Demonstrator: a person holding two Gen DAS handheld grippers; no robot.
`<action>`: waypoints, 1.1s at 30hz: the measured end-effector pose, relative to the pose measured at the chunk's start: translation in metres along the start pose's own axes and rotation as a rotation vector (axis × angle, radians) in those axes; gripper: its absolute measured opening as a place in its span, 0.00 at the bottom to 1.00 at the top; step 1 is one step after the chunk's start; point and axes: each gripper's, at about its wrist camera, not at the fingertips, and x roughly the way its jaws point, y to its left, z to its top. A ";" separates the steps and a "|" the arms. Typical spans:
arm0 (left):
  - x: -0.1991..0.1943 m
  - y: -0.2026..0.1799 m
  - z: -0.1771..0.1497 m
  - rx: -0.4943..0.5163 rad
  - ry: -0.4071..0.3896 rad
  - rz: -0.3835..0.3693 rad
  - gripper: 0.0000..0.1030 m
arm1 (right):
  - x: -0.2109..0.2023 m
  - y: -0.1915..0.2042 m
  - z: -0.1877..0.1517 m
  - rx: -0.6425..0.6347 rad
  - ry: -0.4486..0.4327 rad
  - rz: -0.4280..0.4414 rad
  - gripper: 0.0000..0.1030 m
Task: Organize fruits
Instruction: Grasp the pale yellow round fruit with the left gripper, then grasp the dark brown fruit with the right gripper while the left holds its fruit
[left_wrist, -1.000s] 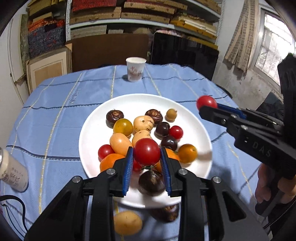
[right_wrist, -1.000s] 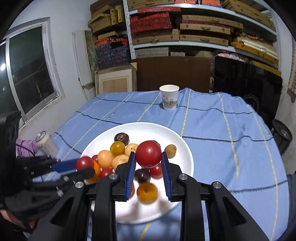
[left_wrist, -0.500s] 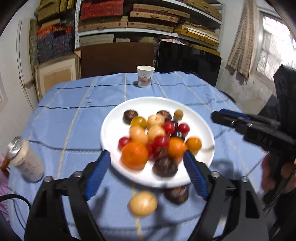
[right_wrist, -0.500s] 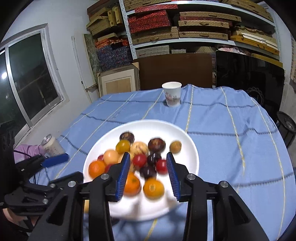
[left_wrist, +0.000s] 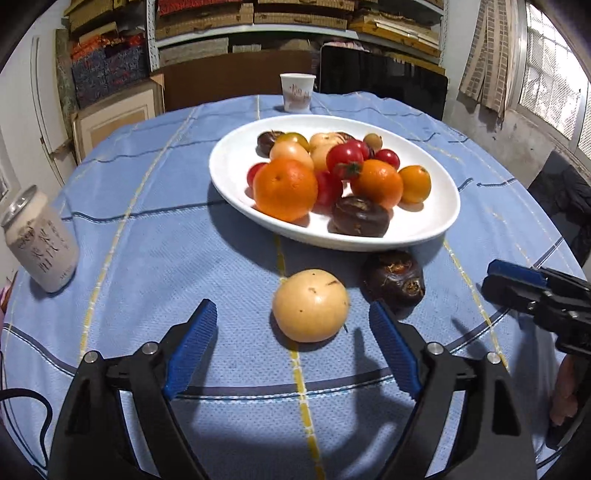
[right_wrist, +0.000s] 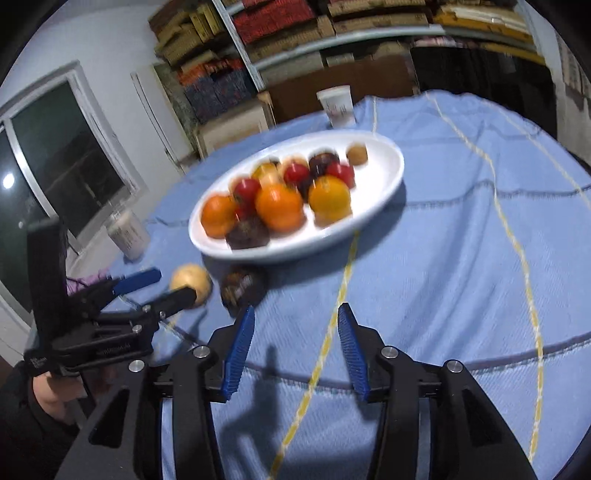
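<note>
A white plate (left_wrist: 236, 184) holds several oranges, red tomatoes, dark chestnut-like fruits and pale fruits. On the blue cloth in front of it lie a pale yellow fruit (left_wrist: 311, 305) and a dark brown fruit (left_wrist: 392, 277). My left gripper (left_wrist: 291, 325) is open and empty, low over the cloth, with the yellow fruit just ahead between its fingers. My right gripper (right_wrist: 293, 328) is open and empty, to the right of the two loose fruits (right_wrist: 191, 282), (right_wrist: 242, 286). The plate (right_wrist: 384, 184) is blurred in the right wrist view.
A drink can (left_wrist: 38, 240) stands at the left of the round table. A paper cup (left_wrist: 297, 91) stands behind the plate. Shelves with boxes and a dark screen stand behind the table. The table's edge curves close on the right.
Both grippers let go of their red tomatoes onto the plate, opened, and drew back and down toward the near table edge. The left gripper now faces the yellow fruit.
</note>
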 end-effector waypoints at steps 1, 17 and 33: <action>0.002 0.000 0.000 -0.004 0.003 -0.001 0.80 | 0.001 0.001 -0.001 -0.005 0.001 0.003 0.48; -0.005 0.010 0.002 -0.056 -0.038 -0.041 0.42 | 0.006 0.001 -0.001 -0.013 0.028 -0.007 0.49; -0.013 0.030 0.001 -0.111 -0.069 -0.029 0.42 | 0.046 0.059 0.017 -0.148 0.111 -0.082 0.48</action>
